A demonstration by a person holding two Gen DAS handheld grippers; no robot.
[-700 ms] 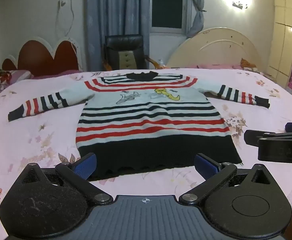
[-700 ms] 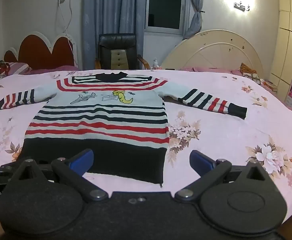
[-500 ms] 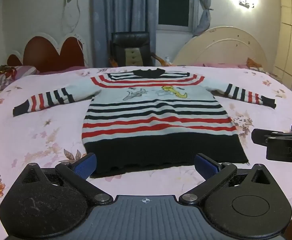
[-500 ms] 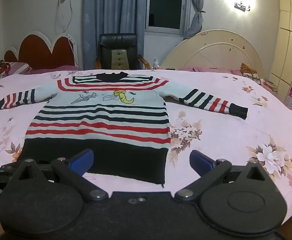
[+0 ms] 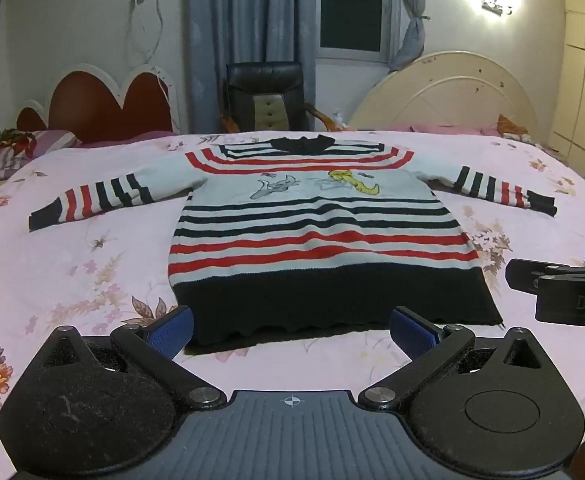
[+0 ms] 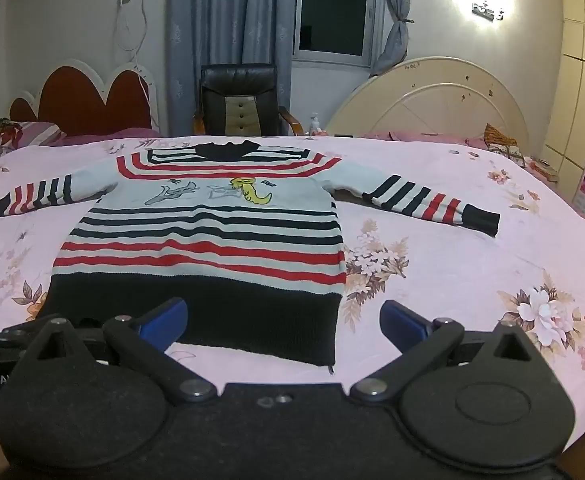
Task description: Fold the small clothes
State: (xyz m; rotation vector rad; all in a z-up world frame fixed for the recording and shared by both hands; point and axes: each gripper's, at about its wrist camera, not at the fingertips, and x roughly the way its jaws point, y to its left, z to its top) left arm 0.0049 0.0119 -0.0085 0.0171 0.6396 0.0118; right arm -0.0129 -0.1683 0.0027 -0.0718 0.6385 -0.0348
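A small striped sweater (image 5: pixel 316 232) in white, red and black lies flat on the bed, front up, both sleeves spread out, black hem nearest me. It also shows in the right wrist view (image 6: pixel 204 240). My left gripper (image 5: pixel 290 330) is open and empty just before the hem. My right gripper (image 6: pixel 282 322) is open and empty near the hem's right corner. The right gripper also shows at the right edge of the left wrist view (image 5: pixel 564 292).
The bed has a pink floral sheet (image 5: pixel 72 280). Beyond it stand a red headboard (image 5: pixel 104 104), a black chair (image 5: pixel 268 96), a cream headboard (image 5: pixel 448 96) and curtains. A striped pillow (image 5: pixel 16 152) lies far left.
The left wrist view has shifted so the sweater sits further right and higher in it. The right gripper has barely moved. Both grippers stay open.
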